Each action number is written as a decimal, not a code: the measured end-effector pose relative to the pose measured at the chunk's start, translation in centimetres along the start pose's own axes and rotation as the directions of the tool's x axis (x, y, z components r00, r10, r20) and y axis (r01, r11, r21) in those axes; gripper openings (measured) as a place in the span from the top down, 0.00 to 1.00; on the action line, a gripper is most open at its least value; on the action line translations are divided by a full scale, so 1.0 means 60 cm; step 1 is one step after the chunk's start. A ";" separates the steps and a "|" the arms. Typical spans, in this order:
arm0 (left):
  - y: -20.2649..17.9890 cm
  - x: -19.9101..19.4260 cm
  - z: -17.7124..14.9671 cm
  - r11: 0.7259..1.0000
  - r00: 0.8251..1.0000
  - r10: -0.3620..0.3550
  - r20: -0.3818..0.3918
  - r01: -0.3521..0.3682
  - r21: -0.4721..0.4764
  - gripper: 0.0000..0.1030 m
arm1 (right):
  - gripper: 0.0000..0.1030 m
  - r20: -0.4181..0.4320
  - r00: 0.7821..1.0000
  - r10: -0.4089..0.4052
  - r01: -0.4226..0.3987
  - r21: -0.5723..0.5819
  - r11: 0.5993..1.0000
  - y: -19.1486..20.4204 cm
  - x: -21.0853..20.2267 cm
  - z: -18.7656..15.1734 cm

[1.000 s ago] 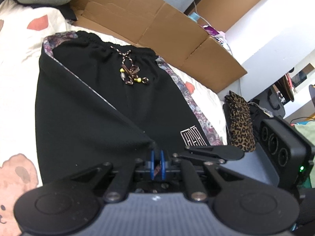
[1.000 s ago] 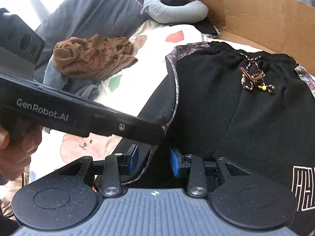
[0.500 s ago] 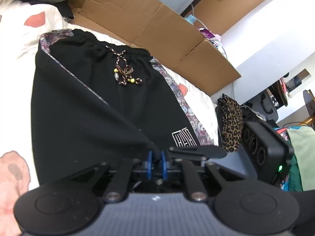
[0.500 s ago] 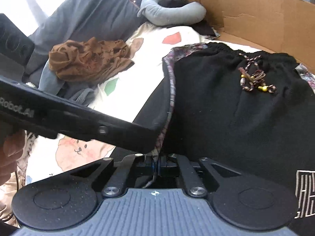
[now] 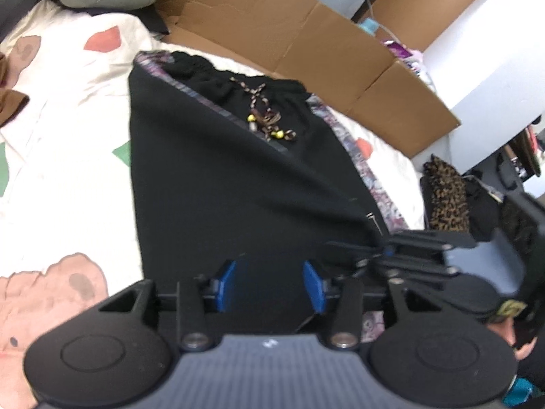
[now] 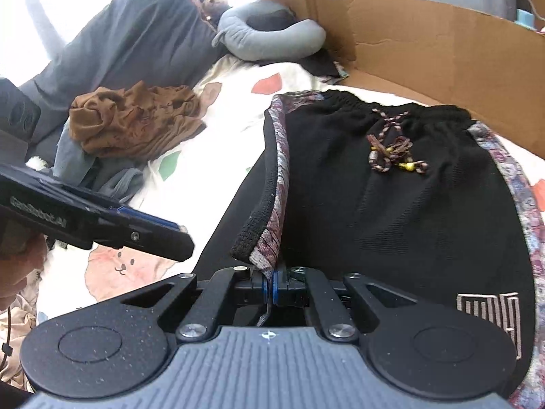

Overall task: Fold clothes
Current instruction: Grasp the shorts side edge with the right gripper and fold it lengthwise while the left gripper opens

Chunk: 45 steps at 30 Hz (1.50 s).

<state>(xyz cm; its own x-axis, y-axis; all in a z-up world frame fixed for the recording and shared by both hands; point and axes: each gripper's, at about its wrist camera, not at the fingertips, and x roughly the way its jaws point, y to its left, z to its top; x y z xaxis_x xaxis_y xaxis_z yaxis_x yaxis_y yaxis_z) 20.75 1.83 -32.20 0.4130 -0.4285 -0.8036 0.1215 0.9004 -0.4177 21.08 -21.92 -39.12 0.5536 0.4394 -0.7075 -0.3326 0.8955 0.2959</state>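
Black shorts (image 6: 391,211) lie on the patterned bedsheet (image 5: 68,170), waistband toward the cardboard (image 5: 306,47). Right gripper (image 6: 270,288) is clamped on the shorts' hem corner, which is lifted and pulled over the front. Left gripper (image 5: 269,286) has its jaws spread, nothing between them, over black fabric.

Black shorts (image 6: 391,211) with paisley side stripes; white bedsheet (image 5: 68,170) with pink bears; crumpled brown garment (image 6: 136,119) at upper left.

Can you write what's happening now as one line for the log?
step: folding black shorts | left gripper: open, empty | right gripper: shut on shorts hem | surface: bed sheet
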 end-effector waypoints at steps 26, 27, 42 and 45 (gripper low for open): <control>0.018 0.091 -0.039 0.998 0.981 0.053 -0.186 -0.048 0.032 0.46 | 0.99 0.043 0.983 -0.176 0.166 0.172 0.971 -0.122 -0.148 -0.036; 0.017 0.095 -0.042 0.998 0.979 0.051 -0.196 -0.045 0.035 0.46 | 1.00 0.045 0.982 -0.183 0.172 0.180 0.969 -0.127 -0.152 -0.037; -0.002 0.129 -0.068 0.996 0.957 0.012 -0.291 0.015 0.091 0.46 | 1.00 0.021 0.963 -0.269 0.250 0.308 0.918 -0.201 -0.205 -0.088; -0.004 0.128 -0.070 0.995 0.954 -0.005 -0.299 0.033 0.089 0.46 | 1.00 0.003 0.959 -0.283 0.265 0.345 0.900 -0.219 -0.202 -0.106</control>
<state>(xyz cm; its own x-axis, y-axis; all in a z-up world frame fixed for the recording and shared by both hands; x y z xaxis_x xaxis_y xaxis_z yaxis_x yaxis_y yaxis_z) 20.12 -2.00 -40.07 0.1241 -0.4355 -0.8916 0.2152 0.8890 -0.4043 13.87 -39.46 -38.56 0.6277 0.1679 -0.7601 0.1107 0.9473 0.3007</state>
